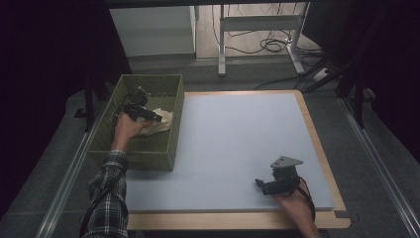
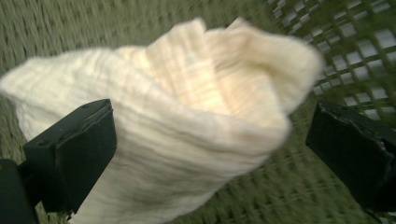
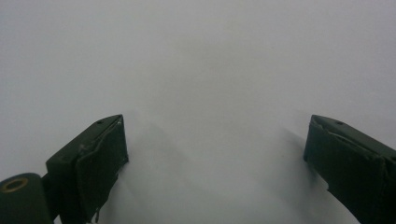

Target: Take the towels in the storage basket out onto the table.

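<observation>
Cream cloth lay bunched in the green basket, directly between the spread jaws of the left hand-held gripper, not yet clamped. Blur obscured jaw contact and the cloth's long axis. Right hand-held gripper rested released on the tabletop, well apart.

Both hand-held grippers wide open

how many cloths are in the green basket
1: a cream ribbed cloth, crumpled inside the olive-green mesh plastic basket at the table's left, between the left gripper's open jaws. Part of the basket floor is hidden, so more could lie there.
</observation>
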A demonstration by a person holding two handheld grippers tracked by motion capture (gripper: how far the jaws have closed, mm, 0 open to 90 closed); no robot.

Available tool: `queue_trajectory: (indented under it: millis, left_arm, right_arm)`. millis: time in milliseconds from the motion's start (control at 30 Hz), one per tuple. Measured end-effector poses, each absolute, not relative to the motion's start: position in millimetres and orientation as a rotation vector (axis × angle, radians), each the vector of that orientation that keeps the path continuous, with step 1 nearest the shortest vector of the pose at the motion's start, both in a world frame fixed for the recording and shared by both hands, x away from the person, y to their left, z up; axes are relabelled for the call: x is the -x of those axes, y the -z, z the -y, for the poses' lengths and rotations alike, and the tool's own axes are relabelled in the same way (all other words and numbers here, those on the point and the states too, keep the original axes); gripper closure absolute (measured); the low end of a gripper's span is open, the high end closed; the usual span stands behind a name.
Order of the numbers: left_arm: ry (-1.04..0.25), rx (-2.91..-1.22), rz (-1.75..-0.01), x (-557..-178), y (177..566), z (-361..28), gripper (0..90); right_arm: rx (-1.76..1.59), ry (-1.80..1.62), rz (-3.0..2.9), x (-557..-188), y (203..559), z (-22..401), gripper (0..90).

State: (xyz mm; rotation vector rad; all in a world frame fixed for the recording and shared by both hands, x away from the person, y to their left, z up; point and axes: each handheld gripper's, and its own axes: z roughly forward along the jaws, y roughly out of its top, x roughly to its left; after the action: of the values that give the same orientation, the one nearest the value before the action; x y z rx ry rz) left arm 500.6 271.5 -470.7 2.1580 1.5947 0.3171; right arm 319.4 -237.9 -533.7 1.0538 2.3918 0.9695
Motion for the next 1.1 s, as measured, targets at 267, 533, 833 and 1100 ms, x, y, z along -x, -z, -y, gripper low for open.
queue_trajectory:
  millis: [267, 533, 833, 1100]
  left_arm:
    - [-0.235, -2.216, -1.677, -515.7, 487.4, -272.6, 2.3]
    - [-0.193, -2.299, -1.717, -527.1, 496.4, -267.7, 12.6]
    - [-0.160, -2.372, -1.751, -524.3, 498.8, -270.8, 60.5]
    - [-0.118, -2.323, -1.737, -521.4, 492.4, -277.1, 77.1]
  right_arm:
    - [-1.052, -0.971, -2.392, -319.5, 533.7, 238.0, 6.1]
    - [-1.052, -0.970, -2.391, -319.4, 533.7, 238.1, 6.1]
    - [-1.050, -0.968, -2.392, -319.4, 533.7, 238.2, 6.1]
    - [-1.053, -0.970, -2.392, -319.4, 533.7, 238.0, 6.1]
